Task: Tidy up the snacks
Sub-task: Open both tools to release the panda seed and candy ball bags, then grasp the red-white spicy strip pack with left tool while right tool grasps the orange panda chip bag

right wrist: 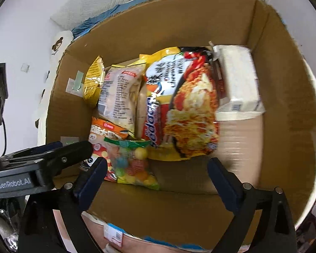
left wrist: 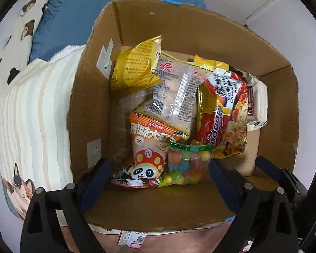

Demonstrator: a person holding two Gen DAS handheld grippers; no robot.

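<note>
Both tools, left [left wrist: 158, 179] and right [right wrist: 157, 174], hung spread and empty over the snacks packed in the cardboard box [left wrist: 200, 40], where the candy bag [left wrist: 187, 164] might snag on a descending finger; the box sat beside striped bedding [left wrist: 35, 113].

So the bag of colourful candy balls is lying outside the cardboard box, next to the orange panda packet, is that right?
Not quite. The candy bag lies inside the cardboard box, not outside it. It is indeed next to the orange panda packet, slightly overlapping it. The left wrist view shows this clearly.
</note>
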